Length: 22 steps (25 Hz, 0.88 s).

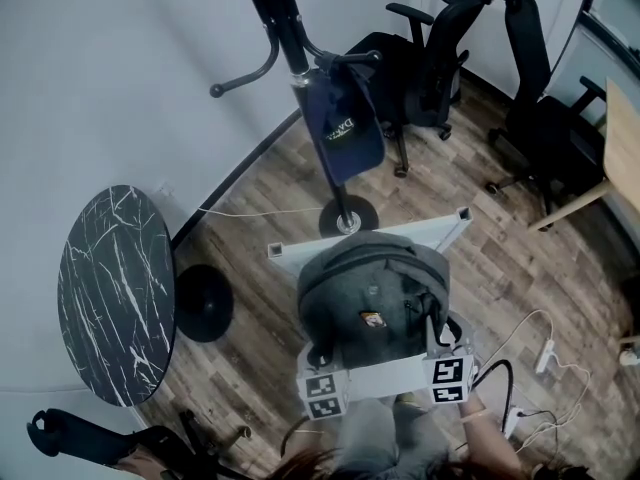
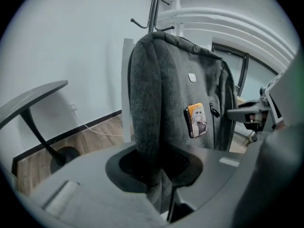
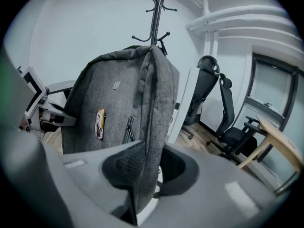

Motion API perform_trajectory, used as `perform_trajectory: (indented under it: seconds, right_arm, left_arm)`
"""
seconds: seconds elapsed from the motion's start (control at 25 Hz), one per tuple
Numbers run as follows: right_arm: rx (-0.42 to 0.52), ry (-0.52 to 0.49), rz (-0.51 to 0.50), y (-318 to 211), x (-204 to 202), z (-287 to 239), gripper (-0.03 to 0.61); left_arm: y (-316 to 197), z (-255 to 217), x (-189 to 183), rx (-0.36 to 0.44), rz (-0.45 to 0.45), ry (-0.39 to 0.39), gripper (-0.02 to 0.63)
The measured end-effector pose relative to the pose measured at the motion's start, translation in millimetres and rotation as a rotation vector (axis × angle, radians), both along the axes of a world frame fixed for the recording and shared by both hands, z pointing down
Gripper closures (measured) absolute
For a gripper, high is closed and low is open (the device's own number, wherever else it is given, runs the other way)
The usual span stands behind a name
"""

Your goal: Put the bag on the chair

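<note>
Left gripper [image 2: 156,169] and right gripper [image 3: 149,169]: grey shells, dark jaws, each carrying a white cube [image 1: 322,393] with black square markers

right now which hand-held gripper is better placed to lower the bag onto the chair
Left, marginally: the left hand-held gripper bites deep on the thick side of the bag; the right hand-held gripper pinches a thinner edge. Both hold it at the chair.

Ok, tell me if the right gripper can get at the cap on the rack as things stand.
Probably not. The right gripper is shut on the bag's edge, and the bag stands between it and the cap hanging on the rack. It would have to let go first.
</note>
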State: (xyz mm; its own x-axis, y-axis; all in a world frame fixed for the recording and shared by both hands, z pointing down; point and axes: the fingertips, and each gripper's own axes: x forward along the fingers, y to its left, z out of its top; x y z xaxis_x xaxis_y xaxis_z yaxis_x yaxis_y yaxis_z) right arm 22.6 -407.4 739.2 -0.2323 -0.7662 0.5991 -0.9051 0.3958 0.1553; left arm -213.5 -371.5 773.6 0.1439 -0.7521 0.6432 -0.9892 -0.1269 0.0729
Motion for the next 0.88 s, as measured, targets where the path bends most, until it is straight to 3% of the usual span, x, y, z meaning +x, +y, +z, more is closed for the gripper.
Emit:
perform_trajectory:
  seconds: [0.6,0.88]
  right_arm:
    - [-0.060,-0.022,0.002,-15,-2,38,0.492]
    - [-0.116,-0.066,0.035,-19,3,43,0.459]
  left_arm:
    - [-13,35,-5,-0.053,0.013,-0.007,0.528]
    - [-15,40,-10,-0.099,0.011,0.027,0.500]
